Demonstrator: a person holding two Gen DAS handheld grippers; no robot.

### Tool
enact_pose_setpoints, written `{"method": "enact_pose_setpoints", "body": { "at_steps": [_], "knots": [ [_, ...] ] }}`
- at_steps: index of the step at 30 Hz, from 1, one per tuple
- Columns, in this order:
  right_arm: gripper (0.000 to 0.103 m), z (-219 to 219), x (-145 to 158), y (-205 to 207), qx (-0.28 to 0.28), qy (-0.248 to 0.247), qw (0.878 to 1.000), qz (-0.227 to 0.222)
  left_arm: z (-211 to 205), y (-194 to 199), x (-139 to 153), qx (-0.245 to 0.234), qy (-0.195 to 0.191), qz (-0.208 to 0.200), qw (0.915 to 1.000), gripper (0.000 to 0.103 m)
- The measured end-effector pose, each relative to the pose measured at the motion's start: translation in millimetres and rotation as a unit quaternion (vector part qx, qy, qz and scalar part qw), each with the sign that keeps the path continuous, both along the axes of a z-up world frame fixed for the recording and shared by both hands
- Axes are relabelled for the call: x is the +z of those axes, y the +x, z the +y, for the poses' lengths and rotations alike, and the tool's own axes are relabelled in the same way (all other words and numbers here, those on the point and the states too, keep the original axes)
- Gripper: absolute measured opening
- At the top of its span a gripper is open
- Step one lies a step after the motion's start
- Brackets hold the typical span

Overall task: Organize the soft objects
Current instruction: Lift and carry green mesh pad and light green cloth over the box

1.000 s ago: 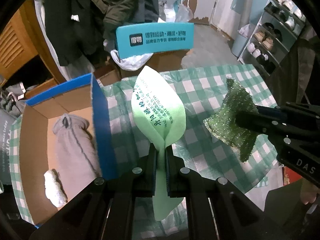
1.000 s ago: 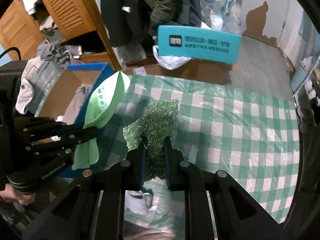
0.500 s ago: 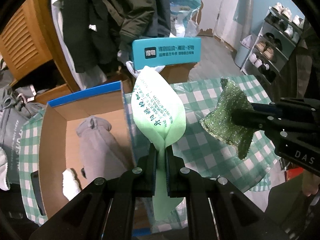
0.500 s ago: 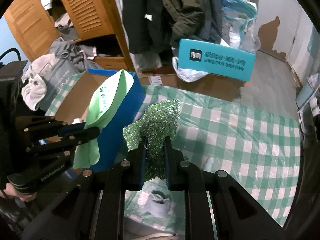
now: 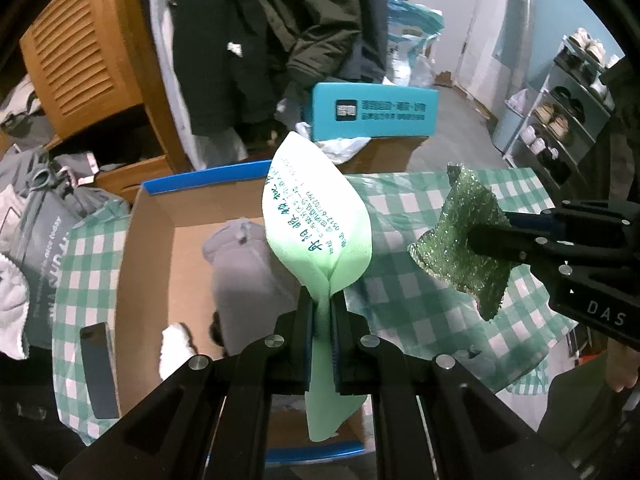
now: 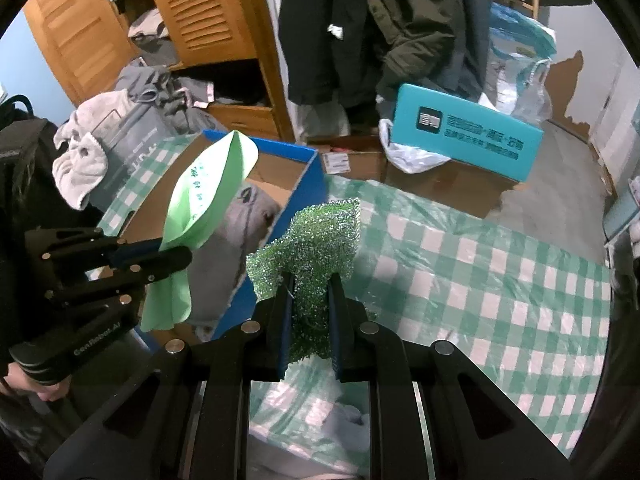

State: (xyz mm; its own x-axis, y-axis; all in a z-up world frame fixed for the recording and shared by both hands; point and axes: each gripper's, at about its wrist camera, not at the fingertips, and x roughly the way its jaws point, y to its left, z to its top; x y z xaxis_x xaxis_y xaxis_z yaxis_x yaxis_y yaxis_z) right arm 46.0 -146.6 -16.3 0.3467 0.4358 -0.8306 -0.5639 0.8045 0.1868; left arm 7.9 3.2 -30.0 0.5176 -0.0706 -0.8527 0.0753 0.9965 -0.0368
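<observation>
A light green cloth [image 5: 318, 236] printed with dark characters is pinched between the closed jaws of the left gripper [image 5: 322, 312] and is held in the air above the open cardboard box [image 5: 160, 264]; its loose end hangs below the jaws. A glittery green scrubbing pad [image 6: 310, 240] is clamped in the right gripper [image 6: 310, 292], whose jaws are narrowed onto it, and it is held above the checked tablecloth [image 6: 480, 264], just right of the box's blue-edged wall [image 6: 308, 176].

Inside the box a grey garment [image 5: 240, 280] is laid along the middle, and a small white fluffy item [image 5: 174, 344] is seen beside it. A dark phone [image 5: 98, 368] is lying on the cloth left of the box. Beyond the table's far edge a teal box [image 5: 372, 112], a white plastic bag [image 6: 412, 156], hanging dark coats [image 6: 360, 28] and a wooden louvred wardrobe [image 6: 200, 20] are crowded together. A shoe rack [image 5: 560, 108] is placed at the far right.

The tablecloth to the right of the pad is seen as open surface, and part of the box floor around the garment is uncovered.
</observation>
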Motion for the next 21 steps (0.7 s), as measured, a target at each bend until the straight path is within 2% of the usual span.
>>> {"method": "enact_pose_setpoints", "body": {
  "at_steps": [21],
  "knots": [
    [0.014,87.1,-6.3,5.2,0.054,-0.007,0.998,0.012,76.8,-8.2,-28.6,0.071,0.001,0.020,0.9973,0.008]
  ]
}}
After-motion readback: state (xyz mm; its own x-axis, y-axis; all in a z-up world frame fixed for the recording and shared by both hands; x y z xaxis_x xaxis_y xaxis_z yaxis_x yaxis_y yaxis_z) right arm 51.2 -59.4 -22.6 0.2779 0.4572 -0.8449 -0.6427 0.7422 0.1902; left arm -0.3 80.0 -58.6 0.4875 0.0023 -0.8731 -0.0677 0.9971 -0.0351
